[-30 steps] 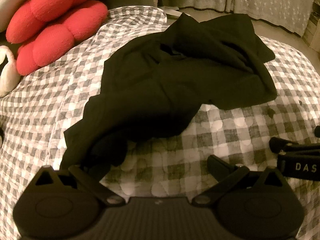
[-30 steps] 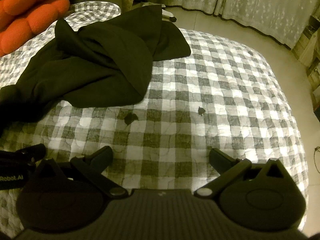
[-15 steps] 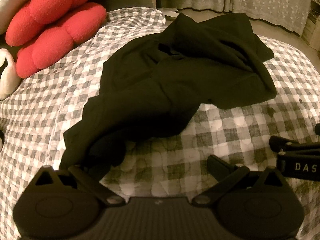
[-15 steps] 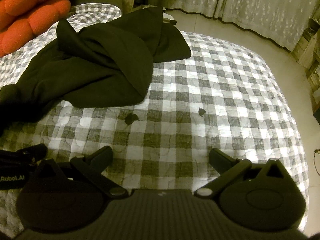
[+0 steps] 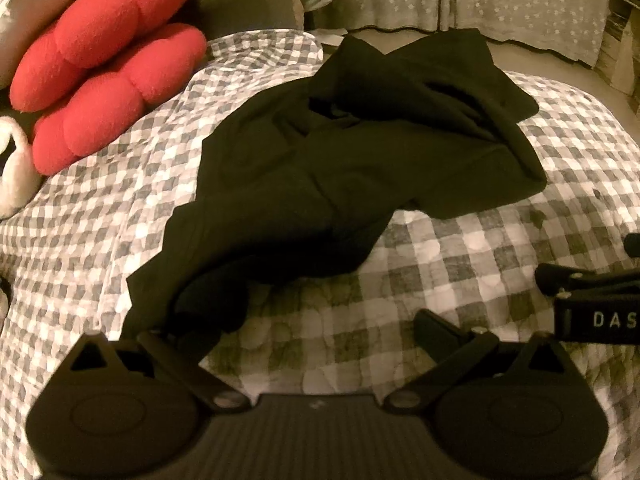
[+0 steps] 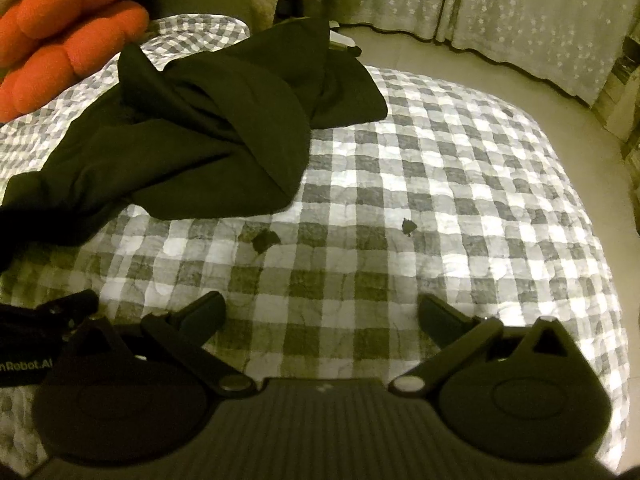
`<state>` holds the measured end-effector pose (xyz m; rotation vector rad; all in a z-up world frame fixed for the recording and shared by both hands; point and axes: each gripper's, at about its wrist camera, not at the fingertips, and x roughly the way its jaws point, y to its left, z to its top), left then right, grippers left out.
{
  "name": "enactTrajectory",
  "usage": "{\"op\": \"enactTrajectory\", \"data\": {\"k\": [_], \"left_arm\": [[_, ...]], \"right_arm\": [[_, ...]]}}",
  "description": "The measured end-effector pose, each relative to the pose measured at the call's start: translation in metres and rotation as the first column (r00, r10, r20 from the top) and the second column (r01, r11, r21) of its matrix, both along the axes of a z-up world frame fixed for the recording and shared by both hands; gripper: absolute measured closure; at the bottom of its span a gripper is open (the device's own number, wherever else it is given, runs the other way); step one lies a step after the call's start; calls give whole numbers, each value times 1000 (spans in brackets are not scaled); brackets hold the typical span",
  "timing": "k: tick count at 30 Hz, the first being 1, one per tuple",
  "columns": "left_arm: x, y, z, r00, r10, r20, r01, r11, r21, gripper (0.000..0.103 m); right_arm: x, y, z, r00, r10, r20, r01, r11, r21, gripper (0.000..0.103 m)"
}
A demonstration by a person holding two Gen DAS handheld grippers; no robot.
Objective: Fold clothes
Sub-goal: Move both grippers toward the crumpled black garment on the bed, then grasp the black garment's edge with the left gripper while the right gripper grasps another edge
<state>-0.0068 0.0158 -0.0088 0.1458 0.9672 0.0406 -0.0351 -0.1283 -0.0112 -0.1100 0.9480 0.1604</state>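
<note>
A crumpled black garment (image 5: 344, 168) lies on the grey-and-white checked bed cover (image 5: 460, 272); it also shows in the right wrist view (image 6: 208, 140) at the upper left. My left gripper (image 5: 316, 320) is open, low over the cover, its left finger against the garment's near end. My right gripper (image 6: 320, 308) is open and empty over bare cover, to the right of the garment. Each gripper shows at the edge of the other's view.
Red puffy cushions (image 5: 104, 64) and a white soft thing (image 5: 16, 172) lie at the bed's far left. Two small dark scraps (image 6: 264, 240) lie on the cover. Curtains (image 6: 520, 12) and bare floor are beyond the bed's far right edge.
Both views have shifted very slightly; the garment and the grippers' openings look the same.
</note>
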Motion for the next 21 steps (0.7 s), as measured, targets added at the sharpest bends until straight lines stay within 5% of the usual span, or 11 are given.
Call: {"op": "enactTrajectory", "data": {"k": [9, 13, 21], "left_arm": [[3, 17, 0, 999, -29, -22, 27, 994, -108, 0], [1, 39, 14, 1000, -21, 4, 22, 974, -227, 1], [-3, 84, 31, 992, 97, 84, -63, 938, -342, 8]], "right_arm": [[0, 1, -1, 999, 20, 32, -21, 1000, 10, 0], [6, 1, 2, 1000, 8, 21, -8, 1000, 21, 0], [26, 7, 15, 998, 1, 67, -9, 993, 118, 21]]}}
